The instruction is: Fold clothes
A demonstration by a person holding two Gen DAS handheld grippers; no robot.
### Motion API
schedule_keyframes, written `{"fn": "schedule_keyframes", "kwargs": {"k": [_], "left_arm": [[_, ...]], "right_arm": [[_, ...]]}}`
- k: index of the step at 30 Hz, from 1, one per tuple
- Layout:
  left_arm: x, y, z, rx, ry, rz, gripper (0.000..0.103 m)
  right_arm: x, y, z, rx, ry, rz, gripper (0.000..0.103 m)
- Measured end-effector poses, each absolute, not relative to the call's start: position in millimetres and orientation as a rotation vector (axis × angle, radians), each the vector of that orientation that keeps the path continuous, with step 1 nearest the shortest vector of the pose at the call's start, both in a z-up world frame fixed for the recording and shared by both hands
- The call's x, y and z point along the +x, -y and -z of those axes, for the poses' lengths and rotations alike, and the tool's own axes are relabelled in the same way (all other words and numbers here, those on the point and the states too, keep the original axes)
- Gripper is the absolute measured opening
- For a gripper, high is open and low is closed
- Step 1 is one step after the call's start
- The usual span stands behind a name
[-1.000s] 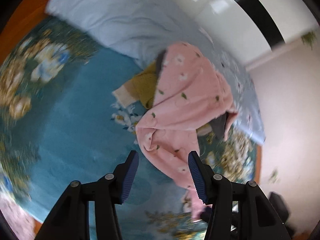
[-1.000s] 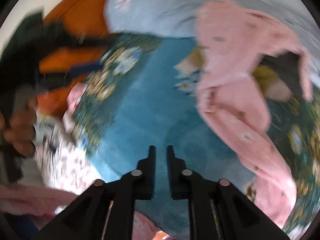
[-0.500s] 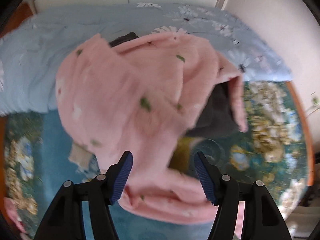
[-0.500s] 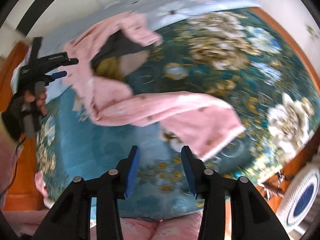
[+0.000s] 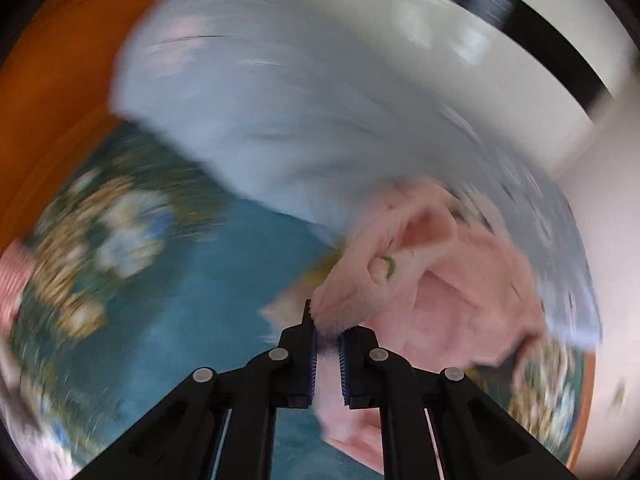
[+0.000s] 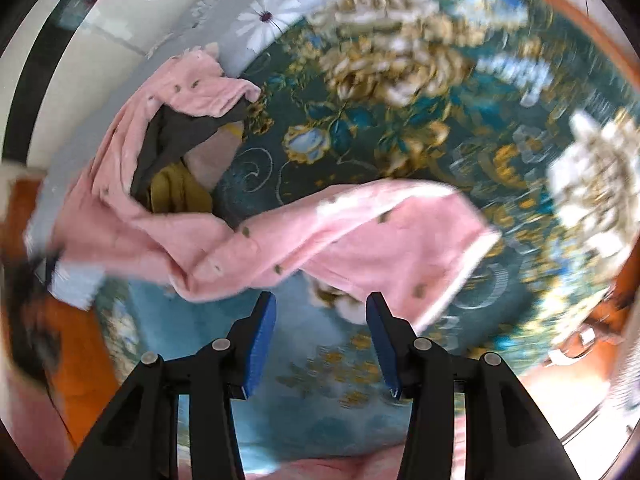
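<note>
Meanwhile, the left gripper (image 5: pixel 327 330) pinches an edge of the pink garment (image 5: pixel 460 292) above a floral bedspread (image 6: pixel 400 120). Nearby, the right gripper (image 6: pixel 321 308) hovers with jaws spread, empty.

I count one fuzzy pink garment with small dark flecks (image 6: pixel 280 236), spread across my right view and bunched at the right of my left view (image 5: pixel 460 280). Under it, at the far left, I count one dark grey cloth (image 6: pixel 176 136) and one mustard-yellow cloth (image 6: pixel 176 192). There is one teal bedspread with gold and white flowers (image 6: pixel 400 128) and one pale blue quilt with white daisies (image 5: pixel 280 120) on the far side. I make out two black grippers with blue pads, one per view (image 5: pixel 328 344) (image 6: pixel 320 320).
</note>
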State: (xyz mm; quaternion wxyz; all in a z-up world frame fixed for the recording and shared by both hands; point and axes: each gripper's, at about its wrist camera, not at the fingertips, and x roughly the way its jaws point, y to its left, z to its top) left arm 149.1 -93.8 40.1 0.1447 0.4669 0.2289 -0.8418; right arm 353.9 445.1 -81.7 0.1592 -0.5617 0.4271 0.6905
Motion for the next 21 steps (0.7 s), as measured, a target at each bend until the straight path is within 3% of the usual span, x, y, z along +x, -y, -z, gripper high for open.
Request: {"fn": "schedule_keyframes", "kwargs": {"k": [4,7,9,12,16,17,18,19,20,21], "left_arm": [[224.2,178.5,-49.0,1.228,-0.799,2.199,0.009],[274.7,197.7,-44.1,1.183,-0.900,2.084,0.009],[300.6,203.5,-40.5,1.162,-0.964,2.005,0.008],[321.9,205.9,-46.9,1.116,-1.000,1.944,0.008],[330.9,205.9,-71.6,1.064,-0.990,1.956,0.008],[331.7,205.2,-79.0,1.050,-0.978,1.970,0.008],[332.6,204.5,-86.5,1.036,-0.967,1.984,0.008],[333.1,204.9,-89.8,1.024,-0.963,1.988,0.008],[333.5,205.4,-92.7,1.013,-0.960,1.992,0.008],[334.0,205.9,-95.6,1.001,-0.958,1.996,0.008]], "right_arm": [[333.4,-464.1,136.2,-1.571,-1.483,-1.800,0.048],[327.4,-478.3,175.6,-1.511,-1.611,-1.649,0.049],[323.6,-489.3,194.7,-1.451,-1.688,-1.574,0.057],[317.4,-503.4,214.9,-1.351,-1.788,-1.486,0.062],[309.7,-511.4,236.8,-1.381,-1.772,-1.374,0.062],[309.9,-511.7,239.0,-1.395,-1.758,-1.351,0.055],[311.2,-511.2,239.4,-1.410,-1.739,-1.331,0.029],[314.1,-510.3,238.5,-1.421,-1.735,-1.316,0.016],[317.8,-509.3,236.8,-1.429,-1.740,-1.303,0.006],[323.0,-509.8,233.3,-1.419,-1.751,-1.302,0.005]]}}
